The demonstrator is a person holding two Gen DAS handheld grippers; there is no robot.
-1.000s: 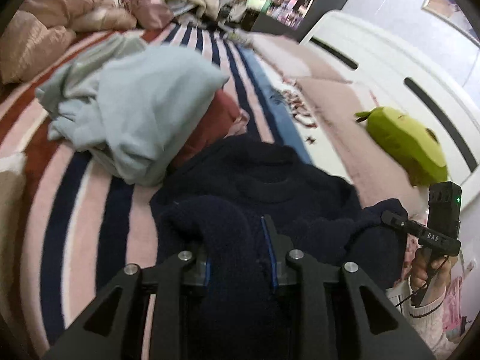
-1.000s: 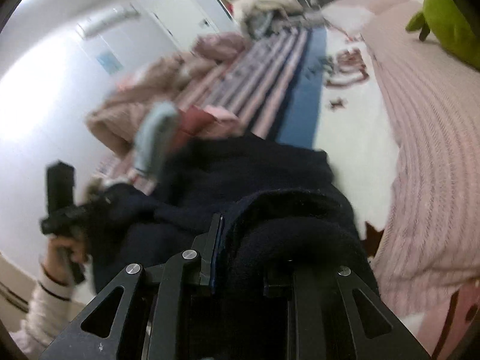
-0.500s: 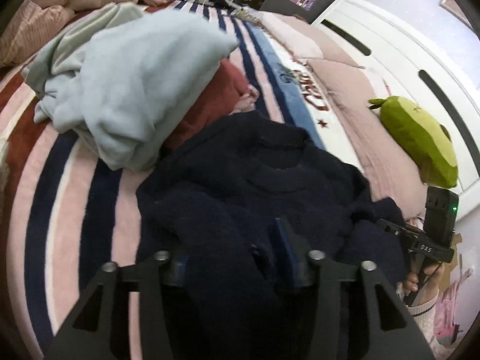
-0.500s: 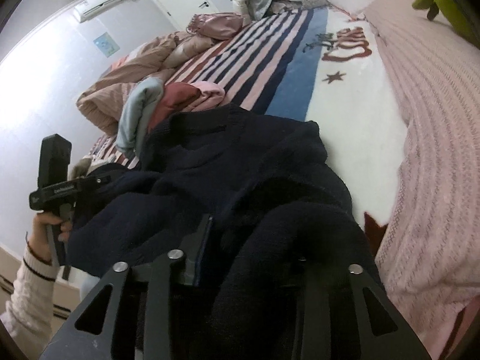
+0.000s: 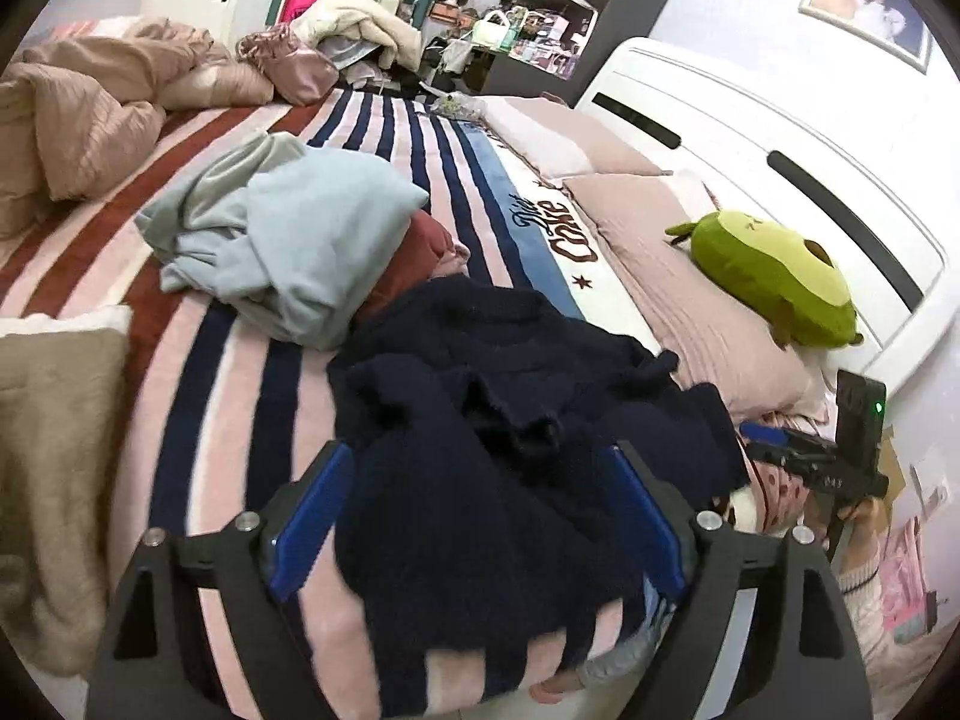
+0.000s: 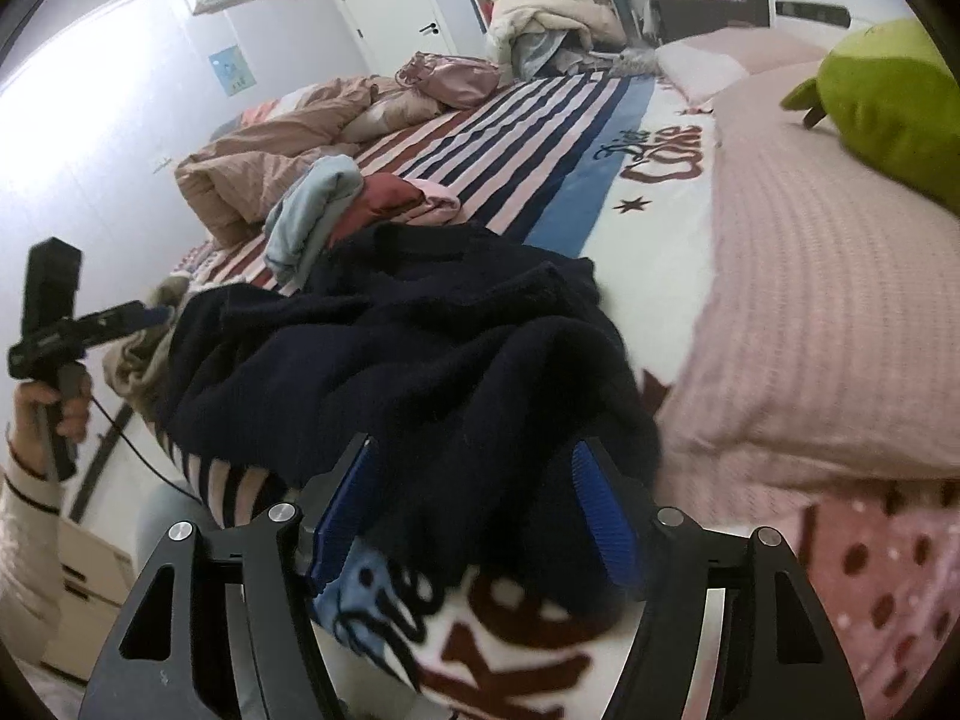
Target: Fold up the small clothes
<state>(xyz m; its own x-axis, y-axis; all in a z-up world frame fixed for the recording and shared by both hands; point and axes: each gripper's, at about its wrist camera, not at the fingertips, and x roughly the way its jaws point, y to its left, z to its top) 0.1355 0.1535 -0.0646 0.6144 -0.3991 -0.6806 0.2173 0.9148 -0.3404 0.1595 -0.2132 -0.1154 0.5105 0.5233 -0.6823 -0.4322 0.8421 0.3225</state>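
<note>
A dark navy sweater (image 5: 498,408) lies rumpled at the near edge of the striped bed blanket (image 5: 198,396). My left gripper (image 5: 480,480) hangs just above its near hem, jaws opening wide, blue pads clear of the cloth. In the right wrist view the same navy sweater (image 6: 384,360) bunches toward the bed edge. My right gripper (image 6: 474,480) straddles a fold of it, jaws opening, pads off the fabric. Each gripper shows in the other's view: the right gripper (image 5: 780,450) at the right, the left gripper (image 6: 129,312) at the left, both held by hands.
A pile of light blue (image 5: 288,240), maroon and pink clothes lies behind the sweater. A green avocado plush (image 5: 774,276) rests on a pink pillow (image 6: 840,300) by the white headboard. A beige blanket (image 5: 54,456) sits at the left; rumpled bedding and shelves fill the back.
Both grippers were shut on the navy sweater a second ago; both have opened and let it go, pulling back and up. The sweater now lies loose on the bed.
</note>
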